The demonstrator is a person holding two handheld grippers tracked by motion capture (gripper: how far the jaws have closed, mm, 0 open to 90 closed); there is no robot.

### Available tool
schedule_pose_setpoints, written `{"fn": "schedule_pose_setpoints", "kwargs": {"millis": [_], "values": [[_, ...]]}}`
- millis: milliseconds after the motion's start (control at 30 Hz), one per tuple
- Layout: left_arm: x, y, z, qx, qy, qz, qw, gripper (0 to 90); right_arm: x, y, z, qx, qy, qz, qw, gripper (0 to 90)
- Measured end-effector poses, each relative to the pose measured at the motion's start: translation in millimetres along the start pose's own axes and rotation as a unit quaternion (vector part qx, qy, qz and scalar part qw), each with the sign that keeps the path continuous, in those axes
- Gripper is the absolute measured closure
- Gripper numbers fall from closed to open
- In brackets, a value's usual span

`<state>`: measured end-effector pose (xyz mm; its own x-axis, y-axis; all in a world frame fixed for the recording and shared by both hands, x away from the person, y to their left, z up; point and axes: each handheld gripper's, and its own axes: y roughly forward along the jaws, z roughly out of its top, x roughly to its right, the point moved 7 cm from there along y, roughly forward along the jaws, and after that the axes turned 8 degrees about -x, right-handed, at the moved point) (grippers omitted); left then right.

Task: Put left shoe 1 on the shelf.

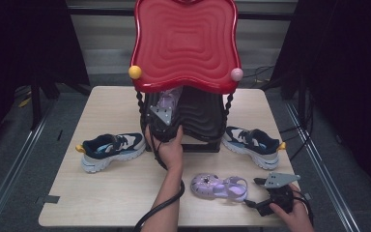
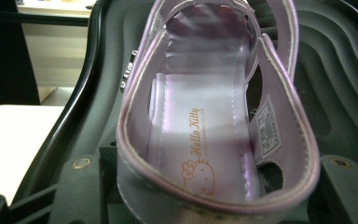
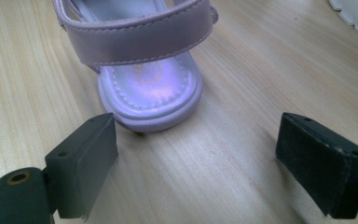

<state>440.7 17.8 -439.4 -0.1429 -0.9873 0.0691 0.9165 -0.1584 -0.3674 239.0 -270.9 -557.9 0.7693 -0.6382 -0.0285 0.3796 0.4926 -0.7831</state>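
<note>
L gripper (image 1: 163,117) fingers are gripping the heel of one lilac sandal (image 2: 205,140), toe pointing into the black case (image 2: 335,93) – R gripper (image 3: 200,163) fingers are gaping wide, the other sandal (image 3: 149,88) lying heel-first just ahead on the desk (image 3: 242,177).

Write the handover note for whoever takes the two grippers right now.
Left gripper: shut on one lilac sandal at its heel, holding it inside the open red case, over the black lower shell.
Right gripper: open, empty, low over the table, just behind the second lilac sandal.
Two navy sneakers sit on the table beside the case.
Done: first sandal brought into the case.
Left: probably release it, then pick up the second sandal.
</note>
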Motion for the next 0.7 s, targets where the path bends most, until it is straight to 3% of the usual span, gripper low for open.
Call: {"fn": "schedule_pose_setpoints", "kwargs": {"millis": [100,133,200,367,700], "values": [[1.4,1.4,2.6,0.004,0.004,0.005,1.0,37.2,0.1,0.0,0.0,0.0,0.0,0.0,1.0,11.7],[2.0,3.5,5.5,0.006,-0.006,0.011,0.9999,37.1,0.1,0.0,0.0,0.0,0.0,0.0,1.0,11.7],[2.9,4.9,7.0,0.009,-0.006,0.015,0.9998,37.0,0.1,0.0,0.0,0.0,0.0,0.0,1.0,11.8],[10.3,11.4,8.2,0.004,0.014,0.018,0.9997,33.1,0.0,0.0,0.0,0.0,0.0,0.0,1.0,11.7],[20.1,12.1,4.8,-0.02,0.025,-0.017,0.9993,24.8,0.0,0.0,0.0,0.0,0.0,0.0,1.0,11.7]]}}
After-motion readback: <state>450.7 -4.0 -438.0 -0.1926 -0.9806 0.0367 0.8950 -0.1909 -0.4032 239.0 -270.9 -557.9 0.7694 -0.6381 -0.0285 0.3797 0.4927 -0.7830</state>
